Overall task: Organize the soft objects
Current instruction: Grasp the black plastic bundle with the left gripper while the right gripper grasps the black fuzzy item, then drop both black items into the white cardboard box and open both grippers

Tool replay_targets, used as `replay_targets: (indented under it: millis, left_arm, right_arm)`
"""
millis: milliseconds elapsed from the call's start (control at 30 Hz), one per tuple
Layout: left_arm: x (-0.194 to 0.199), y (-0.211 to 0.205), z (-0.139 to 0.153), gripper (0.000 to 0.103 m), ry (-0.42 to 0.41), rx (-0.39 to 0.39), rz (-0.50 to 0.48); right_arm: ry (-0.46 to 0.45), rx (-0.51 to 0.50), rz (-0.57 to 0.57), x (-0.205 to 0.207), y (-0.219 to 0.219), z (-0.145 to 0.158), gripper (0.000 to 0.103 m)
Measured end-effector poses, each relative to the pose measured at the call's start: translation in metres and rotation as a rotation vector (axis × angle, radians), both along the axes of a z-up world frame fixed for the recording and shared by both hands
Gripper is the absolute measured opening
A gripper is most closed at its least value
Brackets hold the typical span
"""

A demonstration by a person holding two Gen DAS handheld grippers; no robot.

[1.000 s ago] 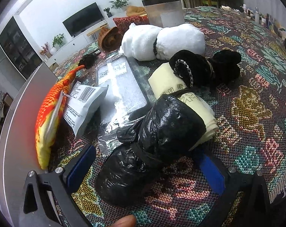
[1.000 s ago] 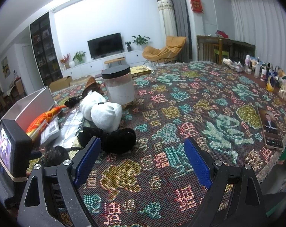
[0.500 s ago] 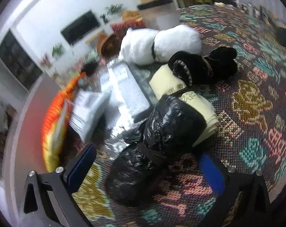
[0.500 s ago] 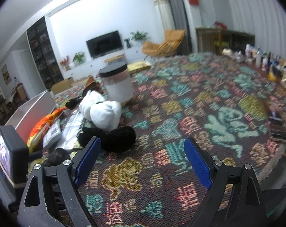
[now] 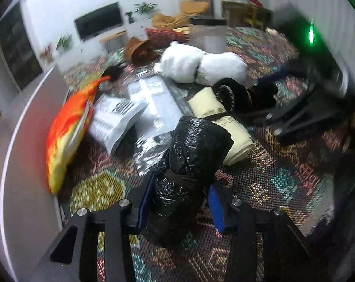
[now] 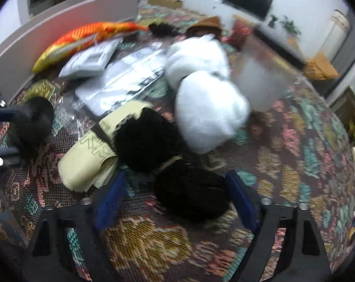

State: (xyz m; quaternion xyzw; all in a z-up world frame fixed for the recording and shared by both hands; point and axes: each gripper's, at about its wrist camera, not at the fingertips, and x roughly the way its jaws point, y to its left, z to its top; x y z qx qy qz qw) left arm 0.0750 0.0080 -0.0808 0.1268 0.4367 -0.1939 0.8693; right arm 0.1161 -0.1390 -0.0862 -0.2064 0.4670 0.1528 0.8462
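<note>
The left tool [image 5: 178,202] is clamped on the black plastic bundle [image 5: 189,162], whose long axis runs straight ahead along its fingers. The right tool [image 6: 175,199] is spread wide, straddling the near lobe of the black fuzzy bundle [image 6: 168,159] on the worktop [image 6: 283,169].

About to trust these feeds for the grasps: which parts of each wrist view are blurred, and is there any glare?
Left wrist view: black bag and left gripper fairly sharp; right side smeared, green light flare upper right. Right wrist view: blurred throughout, worst on the jar and white bundle; black bundle too dark for detail.
</note>
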Motion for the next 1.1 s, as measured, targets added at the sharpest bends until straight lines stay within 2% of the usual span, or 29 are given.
replay_targets:
  millis: [33,67,100,233,300,433,600,667,767,867,933,1000,1100]
  left_arm:
    - [-0.001,0.006,0.001,0.042,0.009,-0.022,0.015]
    - [-0.001,0.011,0.003,0.042,0.016,-0.041,0.026]
    - [-0.002,0.015,0.003,0.041,0.022,-0.058,0.037]
    - [-0.005,0.026,0.003,0.041,0.03,-0.105,0.072]
    - [-0.004,0.029,0.002,0.041,0.026,-0.13,0.089]
    - [-0.003,0.035,0.009,0.041,0.021,-0.219,0.131]
    - [0.005,0.048,0.033,0.041,0.0,-0.306,0.165]
    - [0.008,0.056,0.048,0.041,-0.026,-0.325,0.178]
    - [0.01,0.075,0.075,0.041,-0.066,-0.365,0.202]
    - [0.011,0.102,0.102,0.041,-0.118,-0.384,0.236]
    - [0.011,0.125,0.117,0.041,-0.144,-0.391,0.269]
    - [0.013,0.155,0.128,0.041,-0.16,-0.389,0.315]
    - [0.011,0.193,0.133,0.041,-0.182,-0.315,0.388]
  right_arm:
    - [-0.003,-0.023,-0.014,-0.001,-0.001,-0.002,0.038]
    - [-0.008,-0.033,-0.03,-0.002,-0.005,-0.002,0.038]
    - [0.004,0.003,-0.042,-0.007,-0.013,0.0,0.037]
    - [0.1,0.192,-0.131,-0.031,-0.063,0.024,0.035]
    - [0.115,0.298,-0.24,-0.03,-0.096,0.037,0.035]
    - [0.064,0.492,-0.473,0.003,-0.161,0.053,0.035]
    - [0.059,0.663,-0.62,0.066,-0.194,0.044,0.035]
    - [0.077,0.702,-0.664,0.082,-0.2,0.038,0.035]
    - [0.084,0.7,-0.717,0.099,-0.203,0.043,0.035]
    - [0.001,0.708,-0.676,0.095,-0.201,0.072,0.035]
    - [-0.07,0.662,-0.585,0.084,-0.176,0.105,0.035]
    - [-0.104,0.635,-0.484,0.074,-0.139,0.134,0.035]
    - [-0.064,0.684,-0.295,0.061,-0.054,0.167,0.035]
